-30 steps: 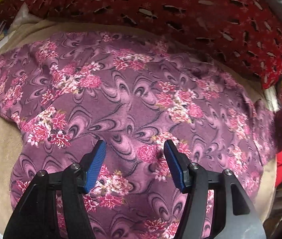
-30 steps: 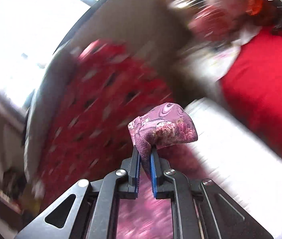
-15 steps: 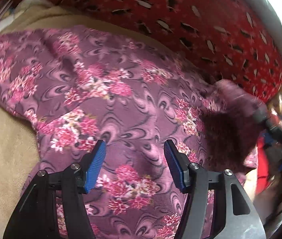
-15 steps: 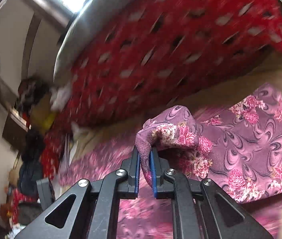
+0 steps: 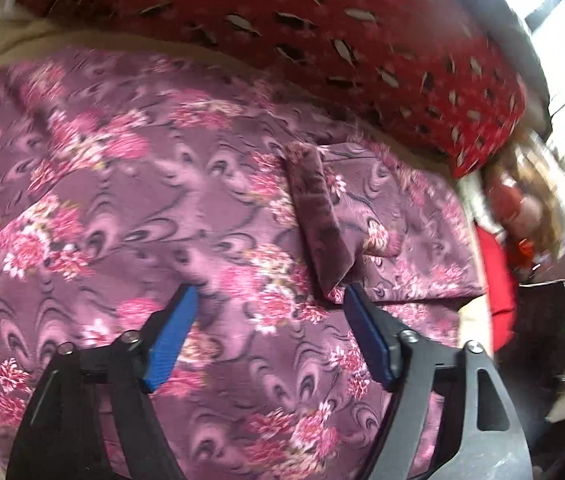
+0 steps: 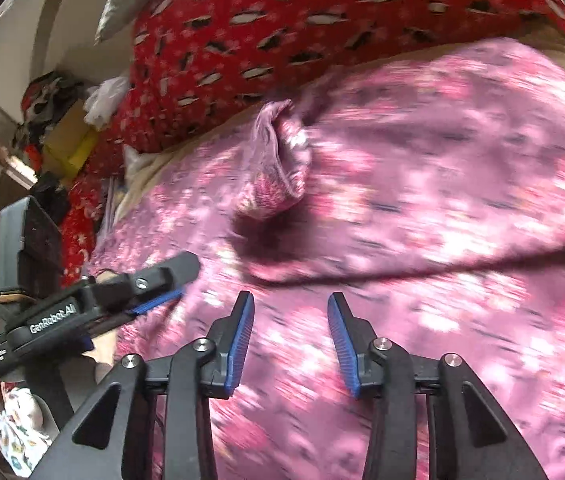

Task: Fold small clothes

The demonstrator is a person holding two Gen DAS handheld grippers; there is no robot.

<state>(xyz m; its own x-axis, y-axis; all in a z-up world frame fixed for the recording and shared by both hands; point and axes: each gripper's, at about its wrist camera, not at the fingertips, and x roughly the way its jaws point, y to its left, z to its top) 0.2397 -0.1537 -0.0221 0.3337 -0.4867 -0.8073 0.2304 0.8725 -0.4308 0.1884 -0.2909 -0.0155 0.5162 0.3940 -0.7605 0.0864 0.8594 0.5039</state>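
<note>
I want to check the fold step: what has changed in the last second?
The right gripper carried a corner of the purple flowered cloth over the rest, then opened and let it go; the folded flap now lies on top. The left gripper stayed open above the cloth, holding nothing.

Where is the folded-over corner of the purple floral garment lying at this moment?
In the left wrist view the folded-over corner lies on the purple floral garment, right of centre, just ahead of the open left gripper and below the red patterned cushion.
</note>
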